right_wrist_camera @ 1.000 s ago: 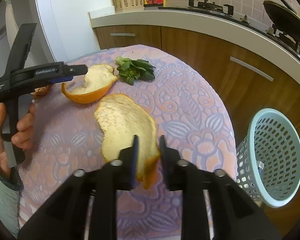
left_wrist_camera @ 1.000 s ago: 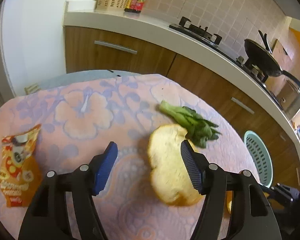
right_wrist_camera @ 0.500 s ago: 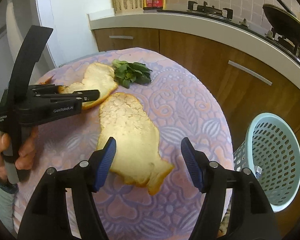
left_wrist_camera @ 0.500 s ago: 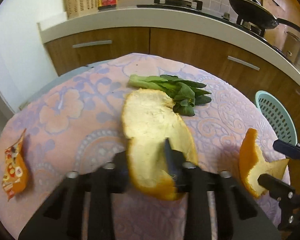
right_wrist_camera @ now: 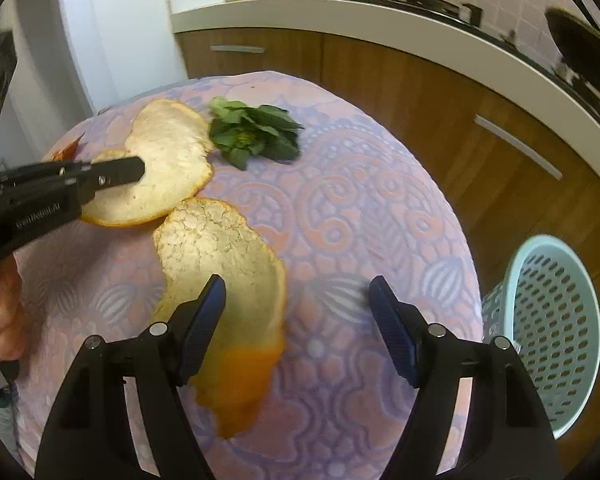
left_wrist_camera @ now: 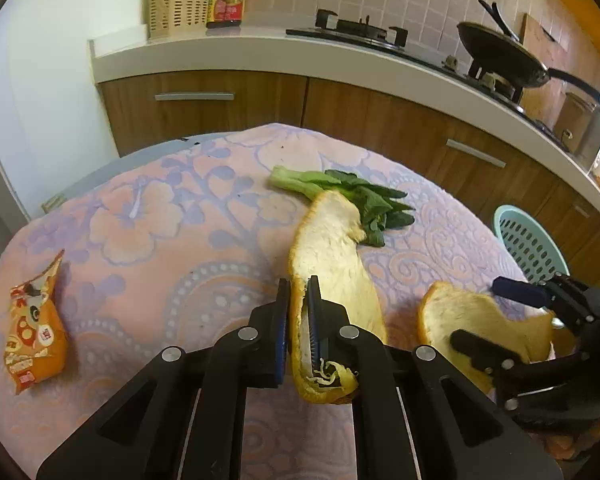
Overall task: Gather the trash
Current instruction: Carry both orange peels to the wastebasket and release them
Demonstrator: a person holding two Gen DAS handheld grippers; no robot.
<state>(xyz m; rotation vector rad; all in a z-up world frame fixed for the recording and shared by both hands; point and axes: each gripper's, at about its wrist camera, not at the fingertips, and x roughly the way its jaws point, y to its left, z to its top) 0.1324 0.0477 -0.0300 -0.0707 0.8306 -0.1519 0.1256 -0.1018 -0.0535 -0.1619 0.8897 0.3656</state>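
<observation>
My left gripper [left_wrist_camera: 298,312] is shut on the near edge of a large orange peel [left_wrist_camera: 332,256], which it holds edge-up over the table; the same peel [right_wrist_camera: 168,176] and gripper [right_wrist_camera: 134,170] show in the right wrist view. My right gripper [right_wrist_camera: 298,312] is open above a second orange peel [right_wrist_camera: 224,264] that lies on the tablecloth under its left finger; this gripper [left_wrist_camera: 496,316] and peel [left_wrist_camera: 480,320] also show in the left wrist view. A green leafy vegetable [left_wrist_camera: 356,196] [right_wrist_camera: 256,136] lies beyond. An orange snack wrapper [left_wrist_camera: 34,328] lies at the left.
A light blue perforated bin [right_wrist_camera: 552,332] [left_wrist_camera: 528,244] stands on the floor right of the round table with a floral cloth [left_wrist_camera: 160,240]. Behind run wooden cabinets and a counter [left_wrist_camera: 260,52] with a stove, a pan, a bottle and a basket.
My left gripper closed on the first peel and tipped it up on edge. My right gripper, earlier shut on the second peel, opened and now hovers over it.
</observation>
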